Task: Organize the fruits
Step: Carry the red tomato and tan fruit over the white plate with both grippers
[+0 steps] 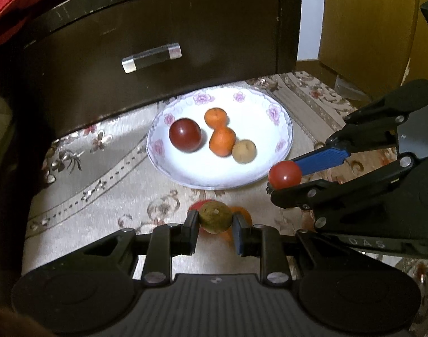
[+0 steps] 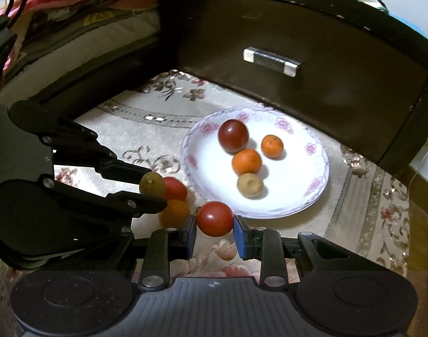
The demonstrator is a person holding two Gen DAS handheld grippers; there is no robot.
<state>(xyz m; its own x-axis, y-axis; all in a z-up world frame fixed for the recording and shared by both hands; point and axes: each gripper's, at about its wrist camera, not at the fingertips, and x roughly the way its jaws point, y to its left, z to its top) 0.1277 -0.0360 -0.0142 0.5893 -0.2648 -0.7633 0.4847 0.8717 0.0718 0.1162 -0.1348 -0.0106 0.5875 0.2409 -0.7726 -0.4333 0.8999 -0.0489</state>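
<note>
Left tool [image 1: 215,220] pinched a brown fruit [image 1: 215,216] at lower centre of the left view; right tool [image 2: 214,226] pinched a red fruit [image 2: 214,218] just short of the plate's [image 2: 320,174] near rim, both lifted over the patterned carpet [image 2: 146,143]. Main risk judged: round, smooth fruit held only at the fingertips could squirt out or roll off the shallow rim on release, especially into the four fruits already crowding the plate centre. With the tools close together, they could also clash or knock the red [image 2: 174,188] and orange [image 2: 174,213] fruits left on the carpet beneath the left tool.
</note>
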